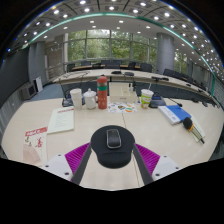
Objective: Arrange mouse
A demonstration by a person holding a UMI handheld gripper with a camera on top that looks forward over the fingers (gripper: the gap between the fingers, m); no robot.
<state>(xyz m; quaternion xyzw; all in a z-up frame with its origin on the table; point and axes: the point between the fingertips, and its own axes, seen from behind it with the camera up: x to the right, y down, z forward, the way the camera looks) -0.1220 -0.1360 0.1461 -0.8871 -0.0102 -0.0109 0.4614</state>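
A black computer mouse [112, 144] with a grey scroll wheel sits between my two fingers, its sides touching both of them. My gripper [112, 153] is shut on the mouse, with the magenta pads [78, 156] showing on either side of it. The mouse is over the near part of a light beige table [60, 140]. I cannot tell whether it rests on the table or is held just above it.
Beyond the mouse stand an orange bottle [102, 90], two white cups [77, 97], and a green-banded cup [147, 97]. A notebook [62, 120] and a red-and-white packet [36, 144] lie to the left. A blue item [176, 113] lies to the right.
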